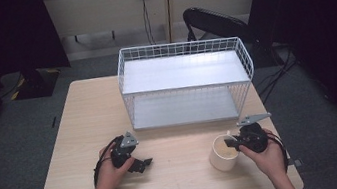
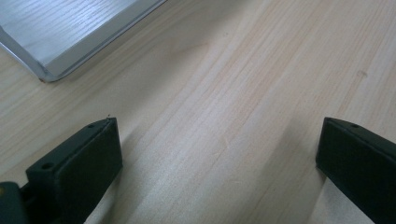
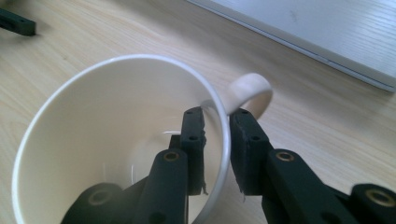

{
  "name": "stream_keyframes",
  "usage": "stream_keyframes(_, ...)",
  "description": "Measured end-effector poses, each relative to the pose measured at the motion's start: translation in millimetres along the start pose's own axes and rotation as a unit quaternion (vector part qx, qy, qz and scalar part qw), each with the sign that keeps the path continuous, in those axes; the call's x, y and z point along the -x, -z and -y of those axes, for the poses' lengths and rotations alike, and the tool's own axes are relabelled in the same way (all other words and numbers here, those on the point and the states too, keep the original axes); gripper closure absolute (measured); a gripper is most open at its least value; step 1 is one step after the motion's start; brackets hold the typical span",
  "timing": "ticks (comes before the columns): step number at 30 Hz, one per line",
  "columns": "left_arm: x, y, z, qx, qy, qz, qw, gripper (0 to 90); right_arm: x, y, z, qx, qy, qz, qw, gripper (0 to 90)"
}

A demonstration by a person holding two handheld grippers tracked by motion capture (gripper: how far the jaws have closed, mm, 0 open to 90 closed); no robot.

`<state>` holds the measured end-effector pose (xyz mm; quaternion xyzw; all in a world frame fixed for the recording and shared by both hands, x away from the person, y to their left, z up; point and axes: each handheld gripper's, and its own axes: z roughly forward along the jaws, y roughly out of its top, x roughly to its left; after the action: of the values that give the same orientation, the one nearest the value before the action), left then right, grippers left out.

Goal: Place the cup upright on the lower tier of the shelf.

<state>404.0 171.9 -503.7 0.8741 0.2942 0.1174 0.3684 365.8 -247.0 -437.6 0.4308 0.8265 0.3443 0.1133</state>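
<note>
A cream mug [image 1: 223, 153] stands upright at the table's front right, empty inside [image 3: 102, 140], with its handle [image 3: 254, 88] toward the rack. My right gripper [image 1: 233, 143] is shut on the mug's rim [image 3: 217, 128] close to the handle, one jaw inside the mug and one outside. My left gripper [image 1: 142, 164] rests low over the bare wood at the front left, open, its jaws wide apart [image 2: 219, 149] with nothing between them.
A white two-level wire rack [image 1: 185, 79] stands at the back middle of the wooden table [image 1: 84, 117]; its bottom shelf corner [image 2: 51, 37] lies just ahead of my left gripper. A black chair [image 1: 213, 19] stands behind the table.
</note>
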Motion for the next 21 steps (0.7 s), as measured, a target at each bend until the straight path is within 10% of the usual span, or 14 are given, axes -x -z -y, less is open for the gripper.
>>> stream_keyframes(21,0.0,0.0,0.0,0.0,0.0,0.0,1.0,0.0,-4.6,4.8,-0.7,0.024,-0.005,0.024,0.9994,83.0)
